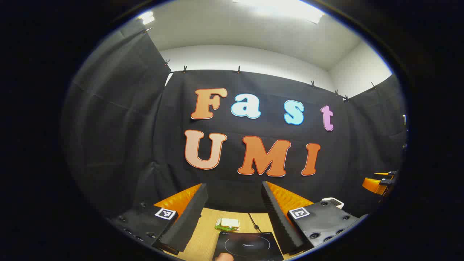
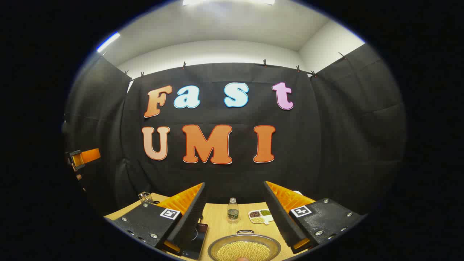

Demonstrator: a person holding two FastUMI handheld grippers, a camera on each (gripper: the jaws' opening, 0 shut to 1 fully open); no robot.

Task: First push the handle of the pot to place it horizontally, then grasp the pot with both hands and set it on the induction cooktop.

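Your right hand-held gripper (image 2: 235, 217) hangs with fingers spread above the desk (image 2: 217, 221); the grain-filled pot (image 2: 244, 249) lies between them, a bottle (image 2: 232, 210) beyond.

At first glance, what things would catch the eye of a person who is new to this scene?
In the right gripper view, the pot full of small yellow grains sits low between the open right tongs, with a small bottle behind it. In the left gripper view, the dark induction cooktop lies on the wooden table between the open left tongs.

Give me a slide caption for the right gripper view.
Open tongs poised above a bean-filled pot, bottle behind on the wooden table.
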